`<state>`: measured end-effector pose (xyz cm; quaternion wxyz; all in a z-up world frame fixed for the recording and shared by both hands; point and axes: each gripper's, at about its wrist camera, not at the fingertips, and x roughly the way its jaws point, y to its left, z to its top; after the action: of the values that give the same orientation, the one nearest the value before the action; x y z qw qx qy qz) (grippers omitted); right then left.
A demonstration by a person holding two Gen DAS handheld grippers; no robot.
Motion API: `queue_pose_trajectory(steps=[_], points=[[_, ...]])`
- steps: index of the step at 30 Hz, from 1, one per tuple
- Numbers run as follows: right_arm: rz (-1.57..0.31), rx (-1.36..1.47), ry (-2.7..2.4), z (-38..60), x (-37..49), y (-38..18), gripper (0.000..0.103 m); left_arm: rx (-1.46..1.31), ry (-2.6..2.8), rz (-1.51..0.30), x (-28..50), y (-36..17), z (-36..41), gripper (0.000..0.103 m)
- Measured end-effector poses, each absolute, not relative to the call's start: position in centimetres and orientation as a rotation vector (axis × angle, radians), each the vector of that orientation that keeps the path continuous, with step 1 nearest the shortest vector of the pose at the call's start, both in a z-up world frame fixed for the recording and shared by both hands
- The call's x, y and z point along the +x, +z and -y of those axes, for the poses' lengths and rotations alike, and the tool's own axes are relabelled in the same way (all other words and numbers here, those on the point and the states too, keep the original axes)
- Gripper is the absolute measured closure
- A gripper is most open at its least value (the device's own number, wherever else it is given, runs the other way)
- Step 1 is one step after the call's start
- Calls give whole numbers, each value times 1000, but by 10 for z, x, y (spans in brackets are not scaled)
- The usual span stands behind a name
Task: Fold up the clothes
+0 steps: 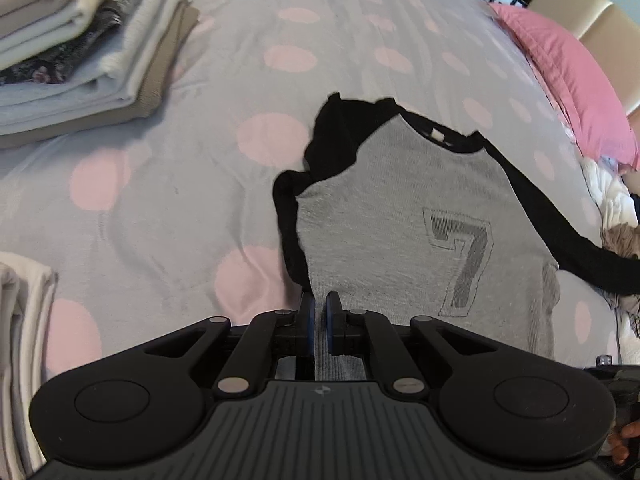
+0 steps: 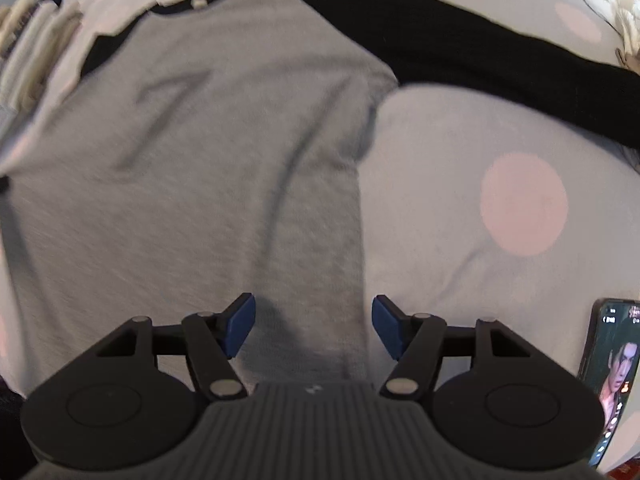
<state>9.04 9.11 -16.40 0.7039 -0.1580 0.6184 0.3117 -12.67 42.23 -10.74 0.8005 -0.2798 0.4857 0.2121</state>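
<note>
A grey shirt (image 1: 384,216) with black sleeves and a dark "7" lies spread on the bed. Its left sleeve (image 1: 320,148) is crumpled beside the body; the right sleeve (image 1: 560,220) stretches out to the right. My left gripper (image 1: 320,320) is shut on the shirt's lower left hem, with grey fabric pinched between the blue pads. In the right wrist view the same shirt (image 2: 200,168) fills the left half, its black sleeve (image 2: 460,40) across the top. My right gripper (image 2: 313,326) stands open over the shirt's lower right edge, with cloth under the gap and the pads apart from it.
A stack of folded clothes (image 1: 80,60) sits at the far left of the dotted bedsheet (image 1: 180,200), and folded white cloth (image 1: 20,340) lies at the near left. A pink pillow (image 1: 568,80) and loose garments (image 1: 616,208) lie right. A phone (image 2: 614,376) rests near the right gripper.
</note>
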Motion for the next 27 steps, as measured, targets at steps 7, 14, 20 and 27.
queue_pose_trajectory(steps=[7, 14, 20, 27], points=[[-1355, -390, 709, -88, 87, -172, 33, -648, 467, -1026, -137, -107, -436, 99], [-1367, -392, 698, -87, 88, -171, 32, -646, 348, -1054, -129, -112, -421, 99], [-1361, -417, 695, -88, 86, -171, 28, -597, 235, -1052, -117, -119, -397, 99], [-1358, -427, 697, -84, 87, -170, 27, -537, 209, -1127, -109, -128, -385, 76]])
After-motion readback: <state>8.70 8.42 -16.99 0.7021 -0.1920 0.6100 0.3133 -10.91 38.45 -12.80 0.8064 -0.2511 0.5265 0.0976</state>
